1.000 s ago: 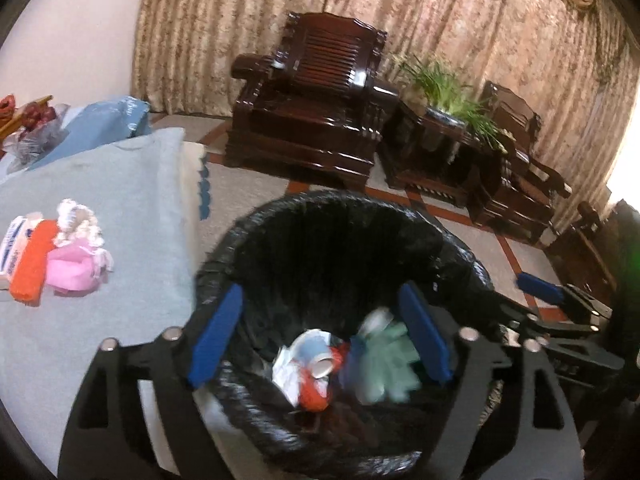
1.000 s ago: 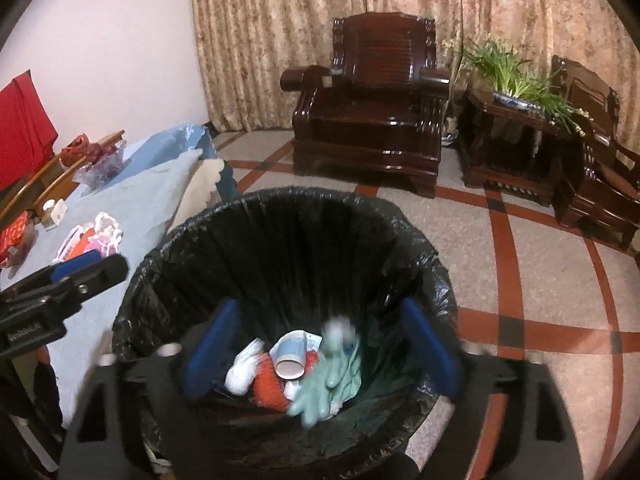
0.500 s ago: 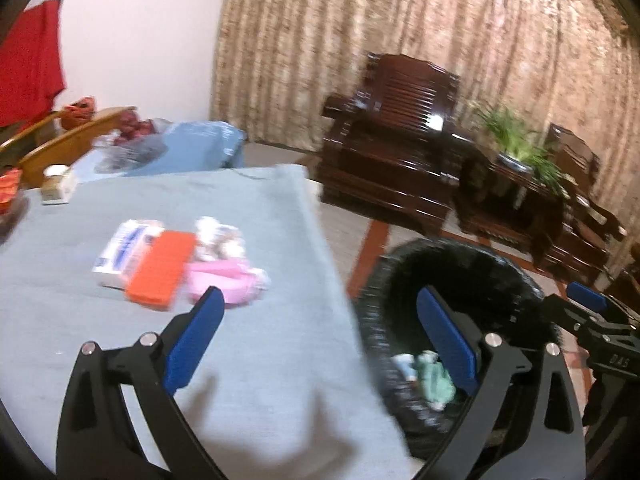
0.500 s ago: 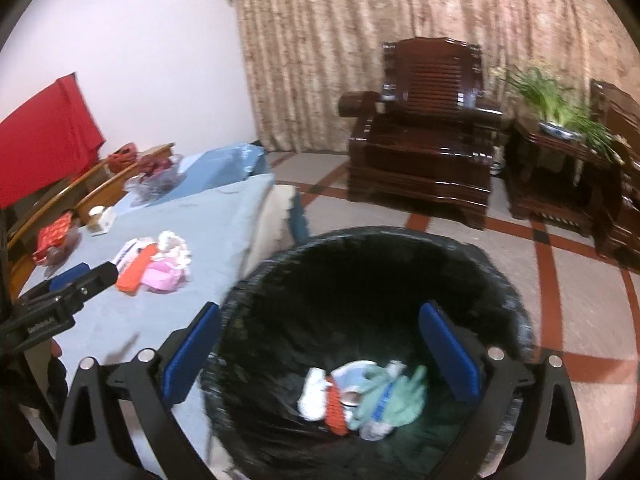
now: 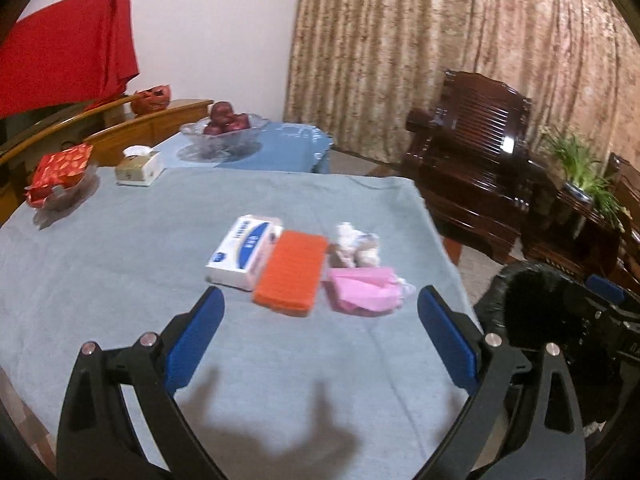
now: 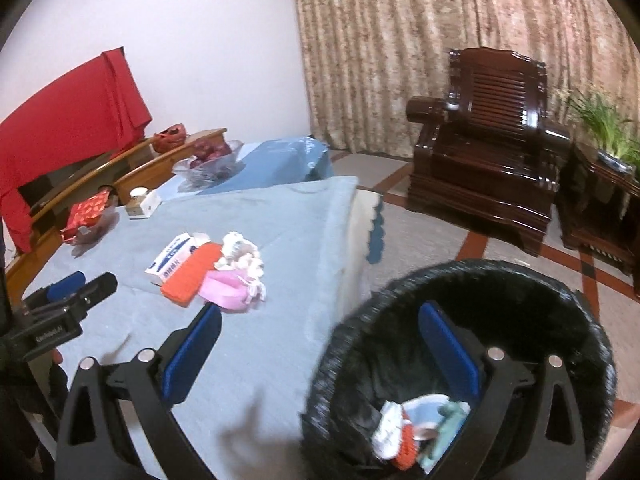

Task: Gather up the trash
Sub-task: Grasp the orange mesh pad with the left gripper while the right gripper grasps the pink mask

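On the blue-grey tablecloth (image 5: 120, 272) lie a white-and-blue tissue pack (image 5: 240, 256), an orange sponge (image 5: 290, 274), a pink crumpled item (image 5: 366, 290) and a white crumpled wad (image 5: 356, 244). My left gripper (image 5: 320, 338) is open and empty, just in front of the sponge. My right gripper (image 6: 320, 354) is open and empty, straddling the table edge and the black-lined trash bin (image 6: 520, 292). The bin holds a paper cup (image 6: 424, 410), a green glove (image 6: 450, 424) and other trash. The same table items show in the right wrist view (image 6: 188, 270).
At the table's far side stand a tissue box (image 5: 138, 166), a red packet on a dish (image 5: 60, 172) and a glass bowl of red fruit (image 5: 224, 126). Dark wooden armchairs (image 5: 476, 176) and a plant (image 5: 580, 168) stand beyond the bin (image 5: 532, 300).
Both grippers swung left from over the bin toward the table. The green glove that was dropping now lies in the bin. The left gripper now faces the table items.
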A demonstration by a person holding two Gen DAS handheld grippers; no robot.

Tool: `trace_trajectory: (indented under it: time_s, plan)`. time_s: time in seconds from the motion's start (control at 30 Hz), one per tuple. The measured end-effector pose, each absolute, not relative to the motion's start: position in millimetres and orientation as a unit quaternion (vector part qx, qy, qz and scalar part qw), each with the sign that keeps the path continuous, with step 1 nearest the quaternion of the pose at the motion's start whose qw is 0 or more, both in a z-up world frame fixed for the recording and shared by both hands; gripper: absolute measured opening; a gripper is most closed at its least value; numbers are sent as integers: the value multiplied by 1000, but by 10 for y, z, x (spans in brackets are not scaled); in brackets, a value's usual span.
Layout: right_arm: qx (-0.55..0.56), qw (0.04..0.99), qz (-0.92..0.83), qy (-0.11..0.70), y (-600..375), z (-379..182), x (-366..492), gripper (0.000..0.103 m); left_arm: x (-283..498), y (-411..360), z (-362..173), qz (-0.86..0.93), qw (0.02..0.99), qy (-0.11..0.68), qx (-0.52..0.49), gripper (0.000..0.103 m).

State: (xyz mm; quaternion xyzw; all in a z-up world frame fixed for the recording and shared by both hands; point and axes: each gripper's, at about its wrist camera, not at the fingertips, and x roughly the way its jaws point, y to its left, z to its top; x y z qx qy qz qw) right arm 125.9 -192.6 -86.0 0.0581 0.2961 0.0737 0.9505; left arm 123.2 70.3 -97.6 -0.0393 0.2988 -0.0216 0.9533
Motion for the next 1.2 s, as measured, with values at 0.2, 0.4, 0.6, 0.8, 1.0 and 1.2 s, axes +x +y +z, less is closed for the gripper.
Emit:
trace_trajectory:
  time_s: [0.2, 0.4, 0.6, 0.8, 1.0, 1.2]
  plan:
    - [45, 948, 96, 301, -1583, -930, 1573, 97, 1377, 967, -1046, -1, 953, 300, -46, 94]
    - [46, 940, 116, 317, -1253, -1115, 1900, 97, 1581, 1188, -1182, 11, 949, 310, -53, 94]
    - [48, 931, 118, 341, -1015, -1388, 2209, 97, 1747, 1380, -1362, 21, 944, 324, -58, 94]
    - [50, 921, 110, 369, -872, -1651, 2465, 96, 1862, 1508, -1499, 28, 940, 334, -65, 94]
    - [34, 910, 109, 399, -763, -1861, 2623, 75, 1920, 1517, -1594, 27, 938, 339, -65, 94]
    - [35, 900, 137, 413, -717, -1937, 2670, 50, 1964, 1507, -1649, 24, 936, 345, -71, 94]
